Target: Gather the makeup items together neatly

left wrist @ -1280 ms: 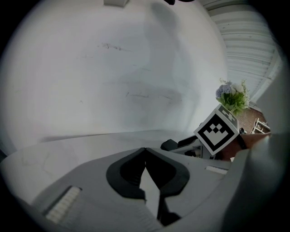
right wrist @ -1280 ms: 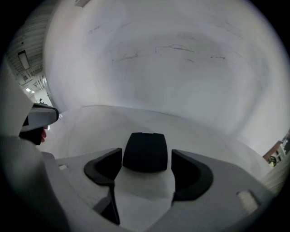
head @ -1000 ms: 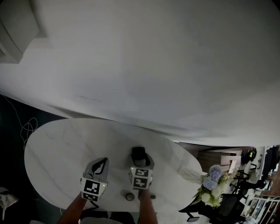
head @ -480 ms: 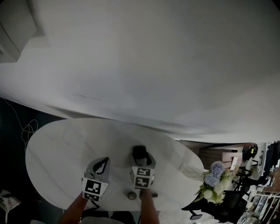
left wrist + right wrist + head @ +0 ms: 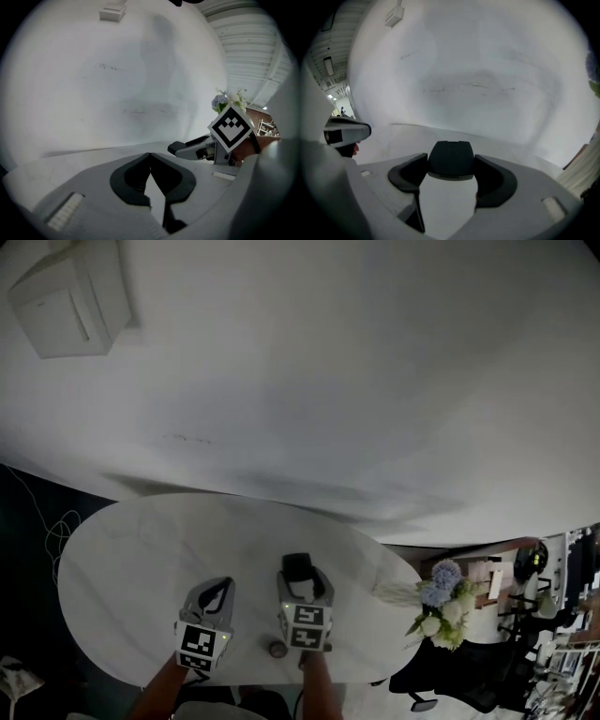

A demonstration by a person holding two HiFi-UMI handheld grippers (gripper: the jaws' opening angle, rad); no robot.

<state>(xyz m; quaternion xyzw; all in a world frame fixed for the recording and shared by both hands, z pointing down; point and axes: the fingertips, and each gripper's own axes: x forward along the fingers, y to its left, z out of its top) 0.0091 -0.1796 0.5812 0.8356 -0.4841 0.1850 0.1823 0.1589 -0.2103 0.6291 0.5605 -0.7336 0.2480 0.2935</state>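
Barely anything has shifted: at lower centre the right gripper (image 5: 300, 575) stays clamped on a dark case (image 5: 451, 159), the left gripper (image 5: 150, 156) stays closed and empty, a round item (image 5: 277, 649) between them; the gathering looks stalled

Saw a smooth white table (image 5: 141, 549) across the lower left of the head view, faintly veined like marble, with a dull sheen. Found the wall (image 5: 328, 381) above it matt white and lightly scuffed. Read the left gripper (image 5: 217, 587) and right gripper (image 5: 300, 570) as matt grey moulded plastic, with black rubbery-looking pads (image 5: 132, 179). Noted a matt black plastic case (image 5: 451, 159) between the right jaws. Took the marker cubes (image 5: 200, 645) for flat black-and-white print. Could not tell the material of the small round thing (image 5: 277, 649) at bottom centre.
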